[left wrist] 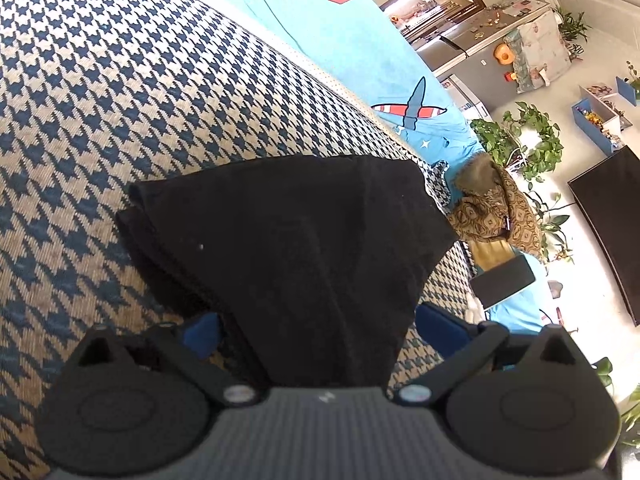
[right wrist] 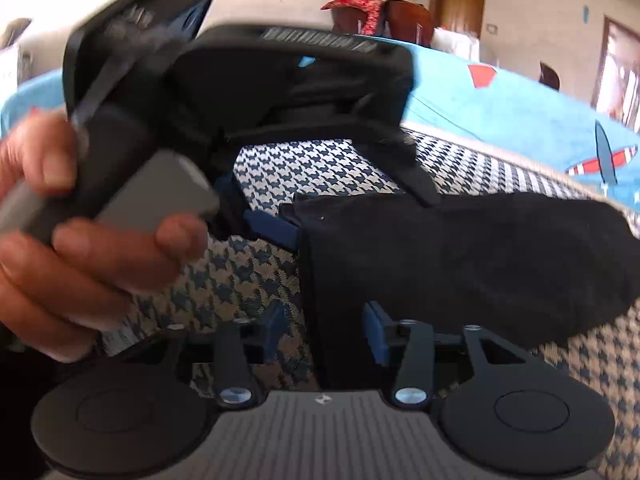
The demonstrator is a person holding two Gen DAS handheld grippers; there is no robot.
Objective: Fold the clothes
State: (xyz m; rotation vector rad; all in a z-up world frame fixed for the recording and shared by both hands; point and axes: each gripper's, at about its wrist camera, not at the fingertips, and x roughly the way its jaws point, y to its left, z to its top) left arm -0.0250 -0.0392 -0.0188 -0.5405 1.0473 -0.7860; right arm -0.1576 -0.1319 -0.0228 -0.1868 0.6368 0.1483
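Spreading beneath both grippers, the houndstooth cover [left wrist: 120, 112] is the biggest thing in view, with a turquoise blanket [left wrist: 320, 32] beyond it, past the fingertips of the left gripper [left wrist: 316, 328]. On the houndstooth lies the black garment [left wrist: 280, 232], already doubled: in the left wrist view layered edges show at its far-left corner, and its near end narrows and runs in between the left gripper's blue pads [left wrist: 202, 334]. Those pads stand well apart on either side of the cloth, so the jaws look wide, with no pinch visible.

From the right gripper [right wrist: 324, 328] the same garment [right wrist: 460, 264] stretches ahead and off to its right, one edge hanging down between the two blue pads [right wrist: 374, 330]. The pads sit apart with a gap on the left side, so it too looks open around the fabric rather than clamped. Ahead and to its left a hand [right wrist: 80, 240] holds the other gripper, whose finger reaches the garment's far-left corner.

The scene fits a fold about to be taken up or one just laid down. Whichever it is, doing it well means keeping both near corners level so the edges stack squarely, taking all layers between the pads and not just the top one, and keeping the cloth flat so no crease is trapped.

A brown patterned cloth [left wrist: 496, 208] lies far ahead-right of the left gripper.
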